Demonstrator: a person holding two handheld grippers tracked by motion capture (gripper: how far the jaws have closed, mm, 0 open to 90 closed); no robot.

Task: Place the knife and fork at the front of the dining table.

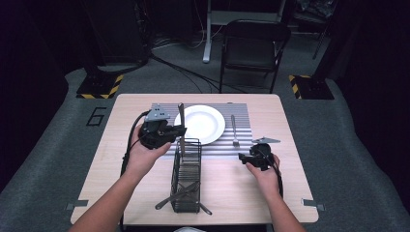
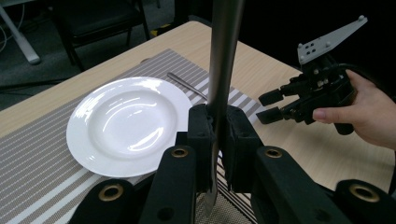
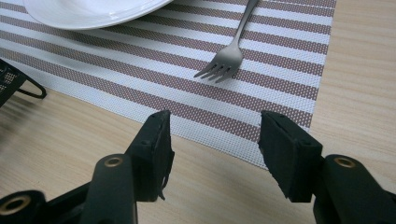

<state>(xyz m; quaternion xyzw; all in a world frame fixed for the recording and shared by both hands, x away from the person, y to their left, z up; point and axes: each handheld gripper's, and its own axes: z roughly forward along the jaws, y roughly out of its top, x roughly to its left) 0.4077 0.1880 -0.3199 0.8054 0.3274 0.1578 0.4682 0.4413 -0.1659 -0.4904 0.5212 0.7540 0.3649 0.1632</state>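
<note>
My left gripper (image 1: 181, 130) is shut on a metal knife (image 1: 182, 118), which it holds upright just above the far end of a black wire caddy (image 1: 186, 191). In the left gripper view the knife (image 2: 223, 56) rises between the closed pads of this gripper (image 2: 217, 135), narrow end down. My right gripper (image 1: 243, 157) rests low over the table at the right, open and with nothing in it. Its jaws (image 3: 212, 149) stand apart at the near edge of the striped placemat (image 3: 140, 74), with a fork (image 3: 224, 63) lying just beyond them.
A white plate (image 1: 209, 126) sits mid-placemat (image 1: 244, 118), and the fork (image 1: 233, 129) lies to its right. The caddy holds a few utensils at its near end. A folding chair (image 1: 254, 46) stands beyond the table. The right gripper (image 2: 271, 105) is in the left gripper view too.
</note>
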